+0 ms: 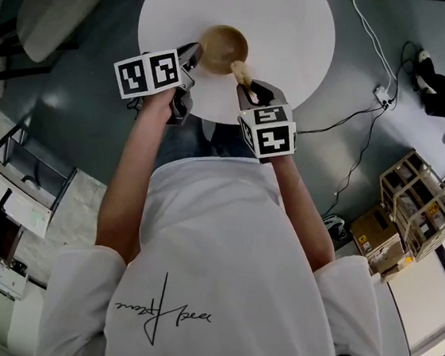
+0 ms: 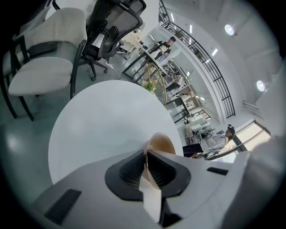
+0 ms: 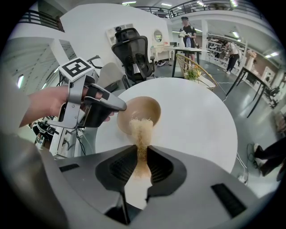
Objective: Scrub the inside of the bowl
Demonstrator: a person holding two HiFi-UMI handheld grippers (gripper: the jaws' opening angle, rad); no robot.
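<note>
Tan, smooth round bowl [image 1: 224, 47] sits upper centre on the round white table [image 1: 296, 22], its rim pinched by the left gripper [image 1: 192, 56]. The right gripper [image 1: 248, 90] clamps a pale fibrous scrubber [image 1: 240, 72].

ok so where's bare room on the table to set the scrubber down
Bare: the far half of the table beyond the bowl, and to its right. Crowded: the near edge, where the left hand-held gripper clamps the bowl and the right hand-held gripper holds the scrubber.

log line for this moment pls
left gripper: shut on bowl rim | right gripper: shut on scrubber | scrubber tip: at bowl rim | bowl: on white table
</note>
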